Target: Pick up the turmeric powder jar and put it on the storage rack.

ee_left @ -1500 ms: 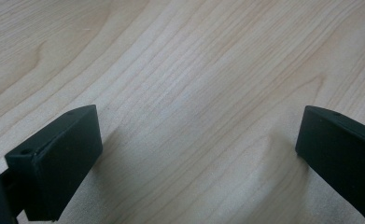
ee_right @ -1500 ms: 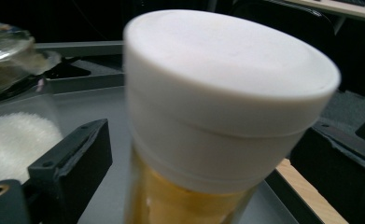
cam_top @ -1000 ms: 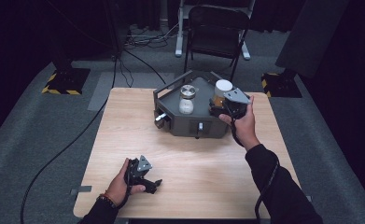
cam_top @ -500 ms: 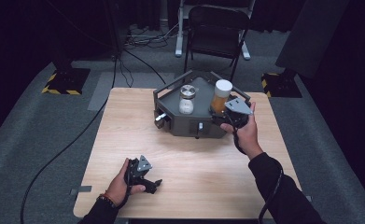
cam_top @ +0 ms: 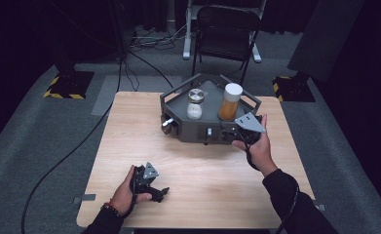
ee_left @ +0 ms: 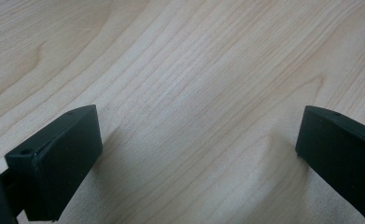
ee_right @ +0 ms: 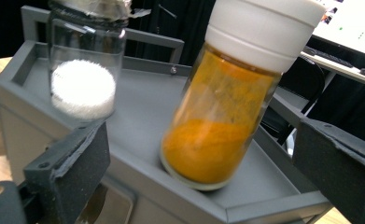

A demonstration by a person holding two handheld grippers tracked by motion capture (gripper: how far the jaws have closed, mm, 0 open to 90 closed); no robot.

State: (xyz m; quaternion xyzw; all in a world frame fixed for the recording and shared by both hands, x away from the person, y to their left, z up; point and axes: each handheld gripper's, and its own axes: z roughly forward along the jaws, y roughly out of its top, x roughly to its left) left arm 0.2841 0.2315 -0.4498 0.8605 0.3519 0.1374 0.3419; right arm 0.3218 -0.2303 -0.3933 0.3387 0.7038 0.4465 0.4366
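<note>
Your wooden table carries a grey tray holding an orange-powder jar beside a white-powder jar. Your right gripper faces the orange jar, jaws apart; your left gripper rests near the front edge, jaws wide, empty.

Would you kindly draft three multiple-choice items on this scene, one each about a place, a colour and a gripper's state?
1. Where does the jar of orange powder stand?
A. on the bare table
B. on the grey tray
C. on the chair

2. What colour is that jar's cap?
A. white
B. red
C. black

3. How does the left gripper stand?
A. shut on a jar
B. shut on nothing
C. open over bare wood

Key: 1 B, its base rests on the tray floor beside the jar of white powder. 2 A, the cap shows white. 3 C, its jaws stand wide apart with wood grain between.
</note>
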